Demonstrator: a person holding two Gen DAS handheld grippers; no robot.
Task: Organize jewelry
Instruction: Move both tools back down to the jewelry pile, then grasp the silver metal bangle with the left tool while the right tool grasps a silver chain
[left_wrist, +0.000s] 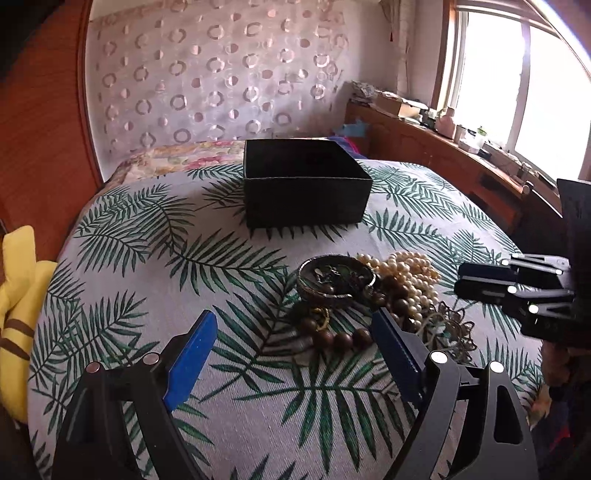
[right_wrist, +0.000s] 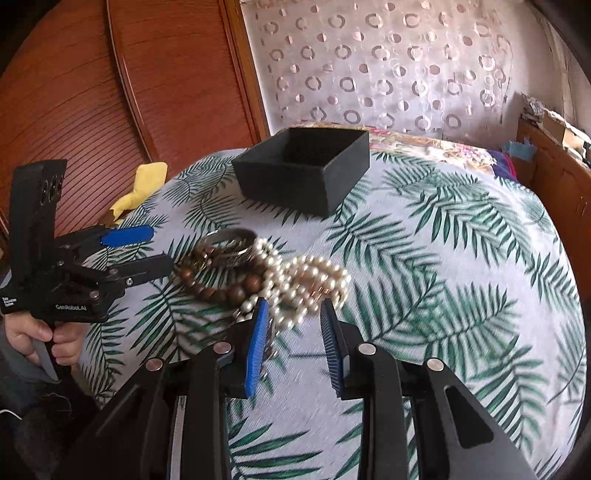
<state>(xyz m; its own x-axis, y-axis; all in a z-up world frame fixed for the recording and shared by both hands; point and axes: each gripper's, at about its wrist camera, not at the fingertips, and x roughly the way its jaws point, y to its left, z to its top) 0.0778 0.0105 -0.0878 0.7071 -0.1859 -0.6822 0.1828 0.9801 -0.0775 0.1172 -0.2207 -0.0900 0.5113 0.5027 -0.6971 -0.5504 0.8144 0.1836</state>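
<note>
A jewelry heap lies on the palm-leaf bedspread: a pearl necklace, brown wooden beads, a dark metal bangle and a filigree piece. An open black box stands beyond the heap. My left gripper is open, its right finger touching the wooden beads. My right gripper is open with pearl strands between its fingers.
A yellow plush lies at the bed's left edge beside a wooden wardrobe. A wooden ledge with clutter runs under the window on the right. A floral cover lies behind the box.
</note>
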